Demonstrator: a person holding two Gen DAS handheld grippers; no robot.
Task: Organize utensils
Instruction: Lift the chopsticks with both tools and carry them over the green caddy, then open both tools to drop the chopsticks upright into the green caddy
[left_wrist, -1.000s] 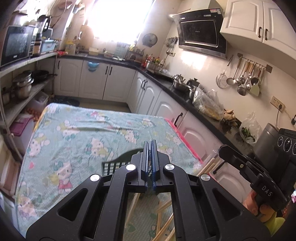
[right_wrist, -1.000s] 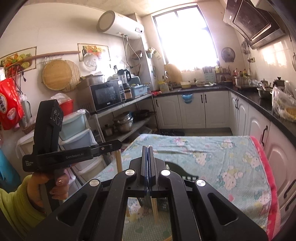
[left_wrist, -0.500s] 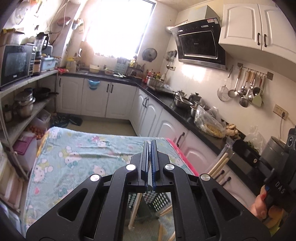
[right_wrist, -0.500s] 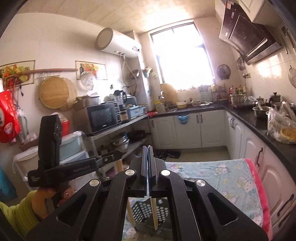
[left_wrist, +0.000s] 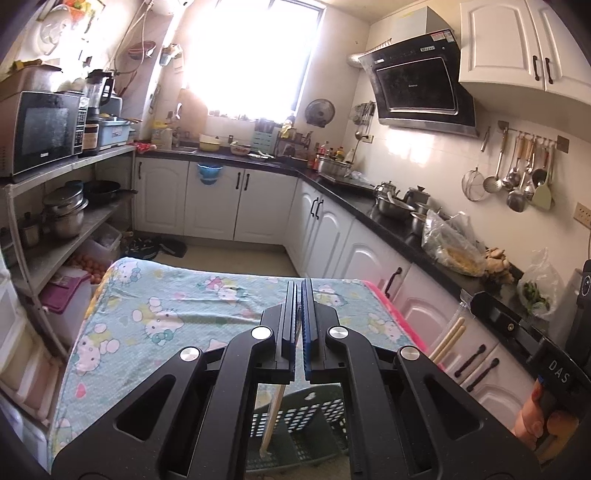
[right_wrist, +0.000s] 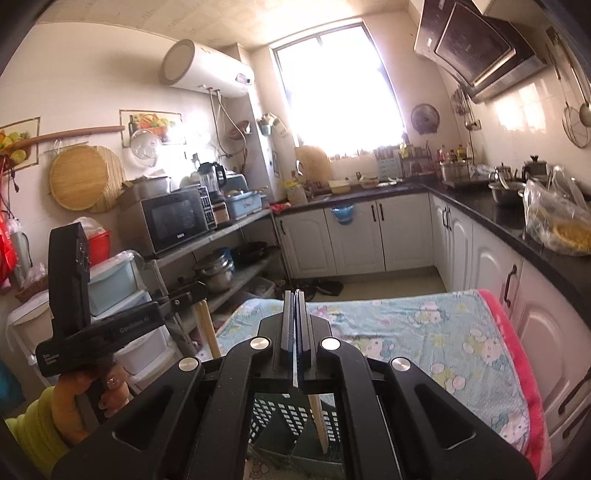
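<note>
Directly below both sets of fingers, lower centre of each wrist view, sits the dark green slotted basket (left_wrist: 295, 421), resting on the bench (left_wrist: 147, 317) w/ its cartoon-cat cloth. Left hand-held gripper (left_wrist: 298, 332) is clenched on a pale wooden chopstick (left_wrist: 271, 421) that hangs down from the pads, long axis near vertical w/ a slight lean, lower end over or inside the basket; can't tell if it touches the bottom. Right hand-held gripper (right_wrist: 294, 339) is likewise clamped on its own chopstick (right_wrist: 318, 421), also pointing steeply down into the basket (right_wrist: 280, 417). So the drop target lies straight under each tool, no sideways reach needed; both hands look about equally near, neither clearly closer. Next move prob. turns on keeping each stick upright and lowering before letting go, else it could tip out over the rim. Writing: "DAS" on the right tool's body seen at lower right of the left view (left_wrist: 557, 369); "GenRobot.AI" along the left tool's side in the right view (right_wrist: 135, 326), plus small print on its butt end, too small to read. Microwave badge illegible.
</note>
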